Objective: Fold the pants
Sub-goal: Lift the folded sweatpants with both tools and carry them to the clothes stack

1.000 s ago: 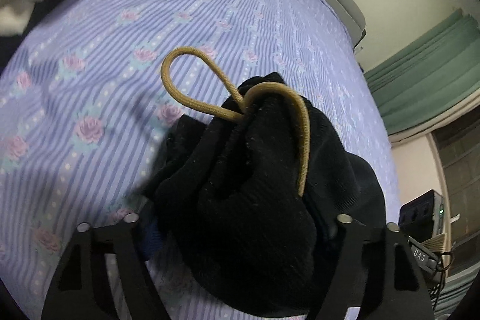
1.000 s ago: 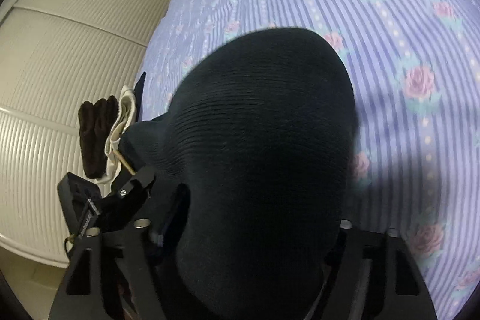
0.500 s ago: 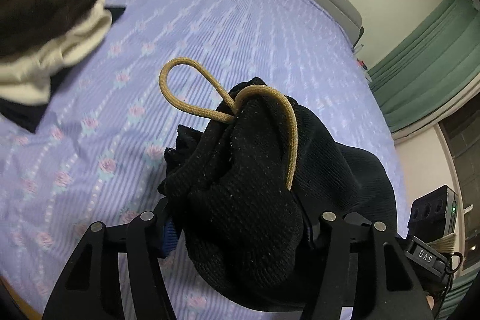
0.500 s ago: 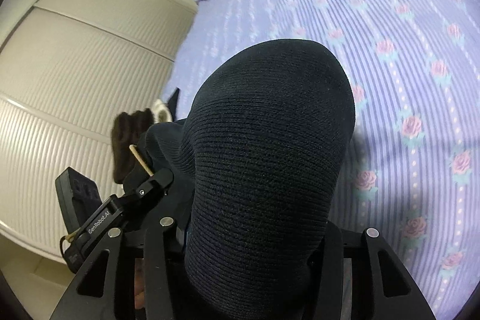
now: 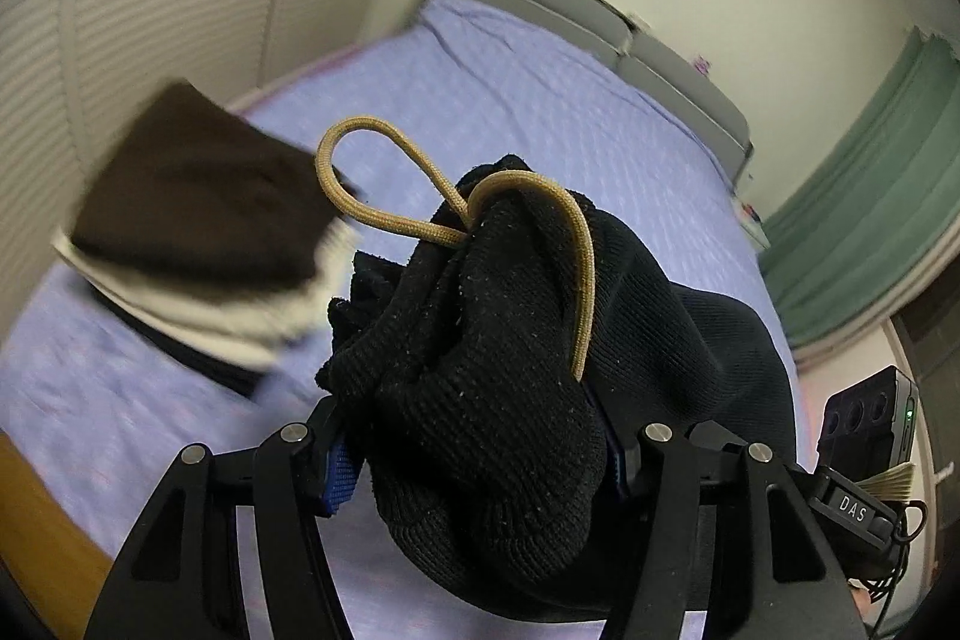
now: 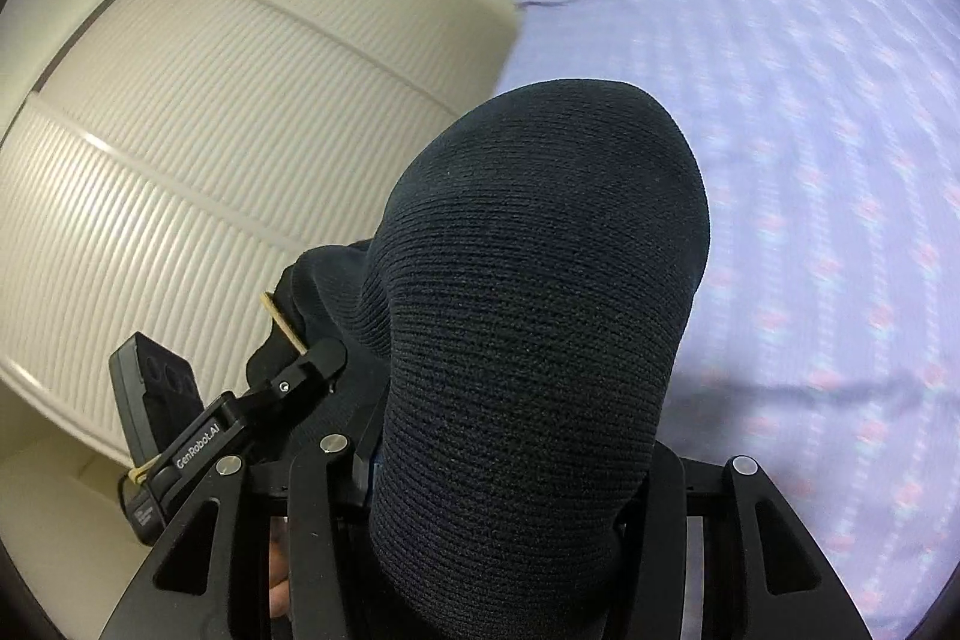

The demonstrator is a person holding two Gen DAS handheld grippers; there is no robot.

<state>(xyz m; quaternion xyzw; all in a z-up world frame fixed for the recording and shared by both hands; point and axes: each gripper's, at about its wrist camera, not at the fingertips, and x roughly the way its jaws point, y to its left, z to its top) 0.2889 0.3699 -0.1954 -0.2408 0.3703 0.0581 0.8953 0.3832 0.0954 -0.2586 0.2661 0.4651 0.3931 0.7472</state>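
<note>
Pants: black knit pants (image 5: 480,400), bunched into a thick wad, held up above the bed (image 5: 540,112) between both tools.
Left tool: the left tool (image 5: 474,451) is clamped on the gathered end where the drawstring comes out; its jaws have just been closing, with fabric between them.
Right tool: the right tool (image 6: 510,466) grips another thick bundle of the same pants, which bulges forward over its jaws; they too have just been closing on the cloth.
Drawstring: a tan drawstring (image 5: 384,196) loops free out of the waistband end and hangs loose.
Handling: soft, limp and fairly bulky by the look of it, no stiffness at all; I'd expect the hanging part to sag and swing, and the knit to stretch a bit under its own weight.
Where to hold: better at the waistband corners than in a fistful, I think, so the legs can drop straight.
Nearby: a stack of folded clothes (image 5: 198,232), dark on top, pale beneath, lies on the bed to the left.
Risk: the loose cord could snag a jaw.
</note>
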